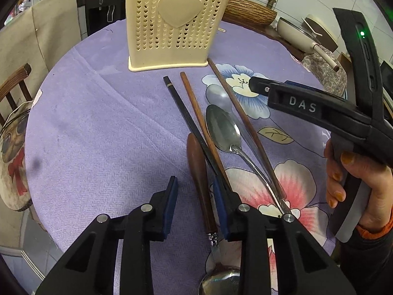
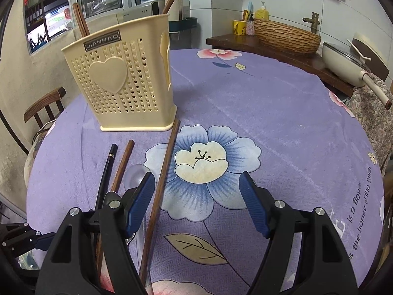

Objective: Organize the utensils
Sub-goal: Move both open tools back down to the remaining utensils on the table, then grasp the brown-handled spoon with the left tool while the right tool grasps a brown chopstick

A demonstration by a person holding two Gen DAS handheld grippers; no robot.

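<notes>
A cream perforated utensil holder (image 1: 175, 22) stands at the back of the purple floral tablecloth (image 1: 98, 127); it also shows in the right wrist view (image 2: 122, 83), with brown chopsticks (image 2: 81, 19) standing in it. In front lie a black chopstick (image 1: 189, 123), two brown chopsticks (image 1: 201, 123) (image 1: 245, 125), a steel spoon (image 1: 224, 130), a clear spoon (image 1: 218, 97) and a wooden-handled spoon (image 1: 199, 182). My left gripper (image 1: 196, 209) is open, low over the wooden handle. My right gripper (image 2: 197, 204) is open and empty above the blue flower; it also shows in the left wrist view (image 1: 255, 84).
A wooden chair (image 1: 14, 83) with a pug cushion (image 1: 13, 154) stands left of the table. Behind right, a wooden counter holds a woven basket (image 2: 287, 36) and a cream pan (image 2: 343, 61). The right part of the cloth (image 2: 294, 135) has no utensils.
</notes>
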